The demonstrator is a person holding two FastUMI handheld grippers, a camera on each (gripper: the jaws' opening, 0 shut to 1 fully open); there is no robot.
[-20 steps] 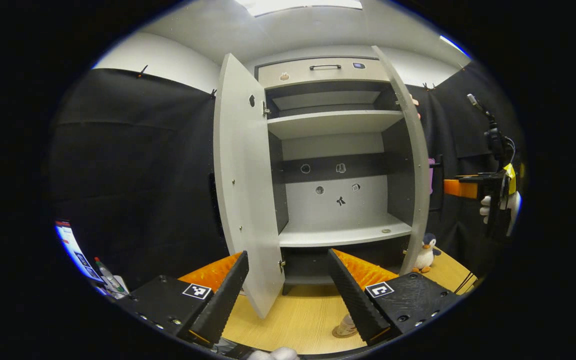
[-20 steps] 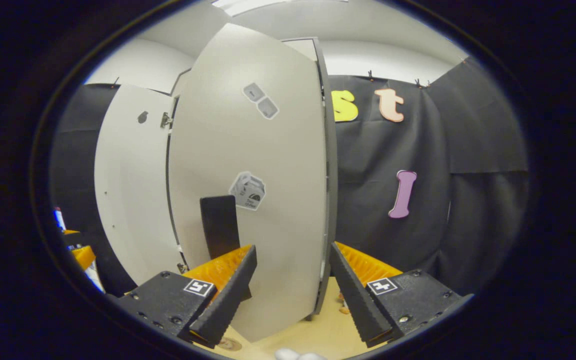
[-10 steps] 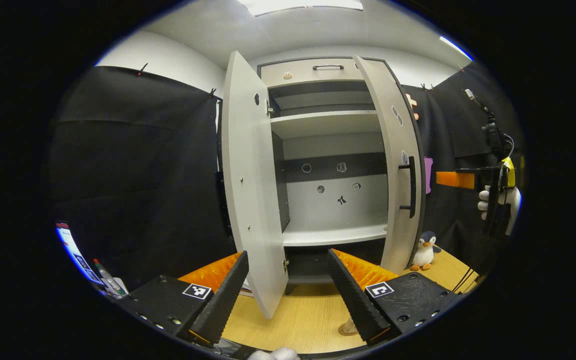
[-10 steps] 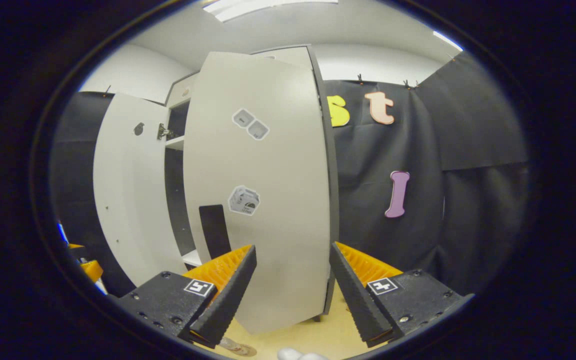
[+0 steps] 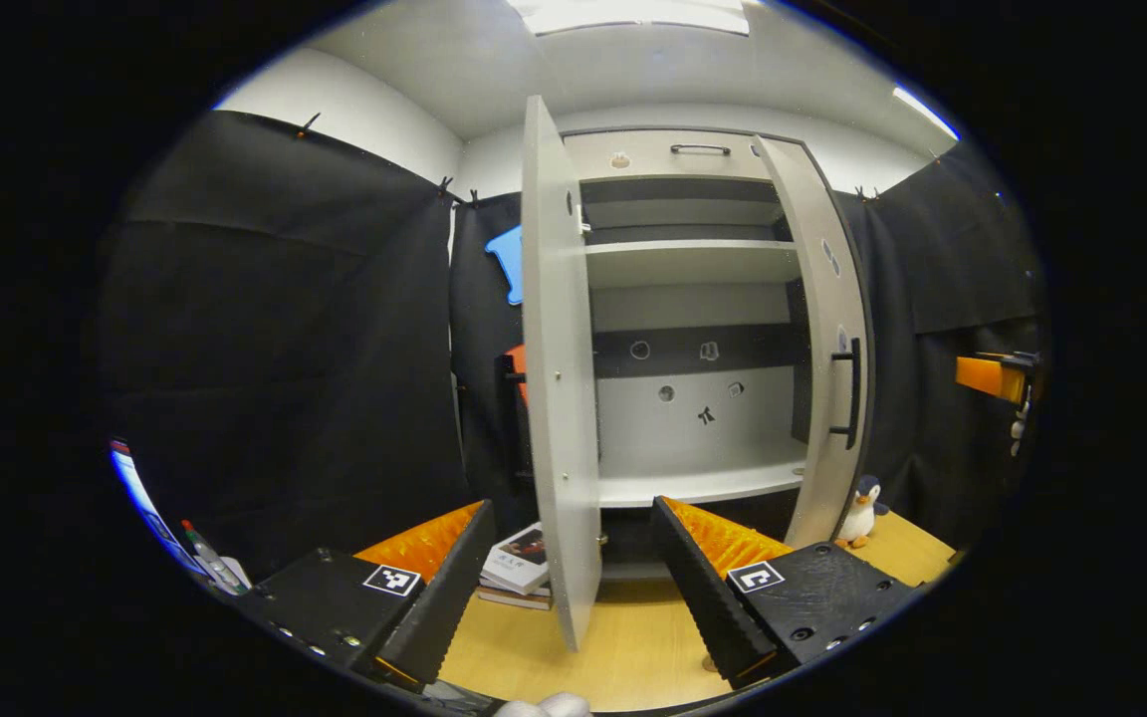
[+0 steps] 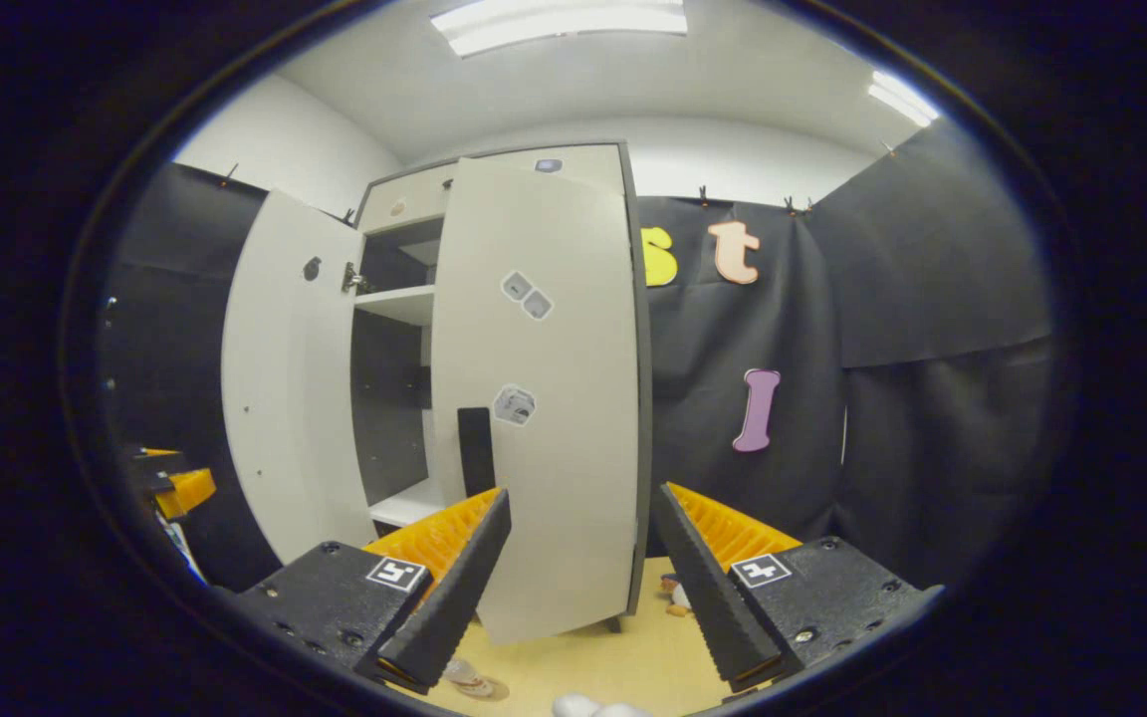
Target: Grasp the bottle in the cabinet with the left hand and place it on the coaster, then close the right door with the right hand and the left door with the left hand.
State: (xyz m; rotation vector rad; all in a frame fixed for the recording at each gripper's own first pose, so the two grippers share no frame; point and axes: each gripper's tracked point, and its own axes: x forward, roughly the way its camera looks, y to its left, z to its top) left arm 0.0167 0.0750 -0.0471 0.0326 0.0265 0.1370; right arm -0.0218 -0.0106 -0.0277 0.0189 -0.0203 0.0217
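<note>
The grey cabinet stands on a wooden table, its shelves bare. Its left door stands wide open, edge-on just beyond my open left gripper. The right door with its dark handle is swung most of the way in but still ajar. In the right gripper view the right door faces my open right gripper, which hangs a short way back from it without touching. A round coaster with a pale object on it peeks out by my finger. The right gripper also shows at far right.
A stack of books lies on the table left of the cabinet base. A penguin toy stands at the cabinet's right foot. Marker pens lie at far left. The left gripper shows at the left edge.
The right door has swung from wide open to nearly closed. My right gripper has drawn back from it. My left gripper has shifted, so the left door now appears edge-on.
</note>
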